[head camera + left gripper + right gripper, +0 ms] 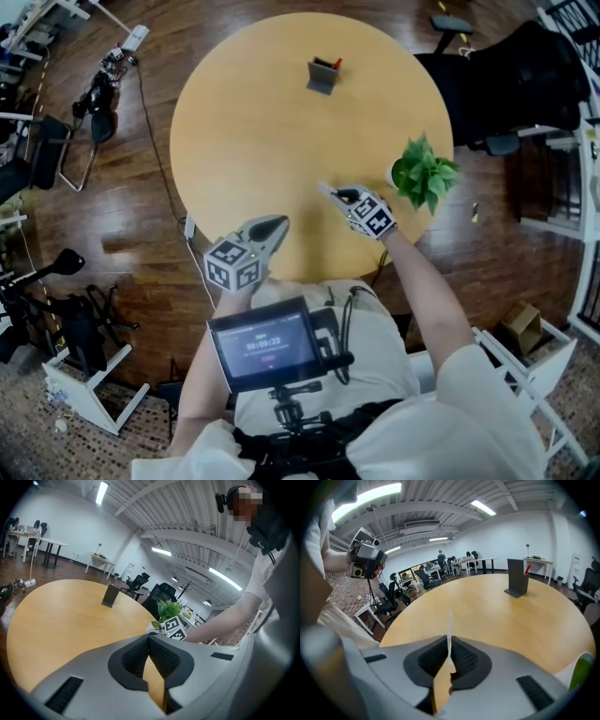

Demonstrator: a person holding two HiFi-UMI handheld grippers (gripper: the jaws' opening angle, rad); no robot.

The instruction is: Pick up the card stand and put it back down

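Here, the card stand (322, 77) tops a round table (253, 141) on floorboards (141, 216).

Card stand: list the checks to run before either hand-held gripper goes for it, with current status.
1. Card stand upright on the table: ok.
2. Nothing standing between the grippers and it: ok.
3. Left hand-held gripper open for a grasp: not ok, shut and empty.
4. Right hand-held gripper free: not ok, shut on a thin white strip.
5. Plant apart from the right forearm: cannot tell, leaves close beside it.
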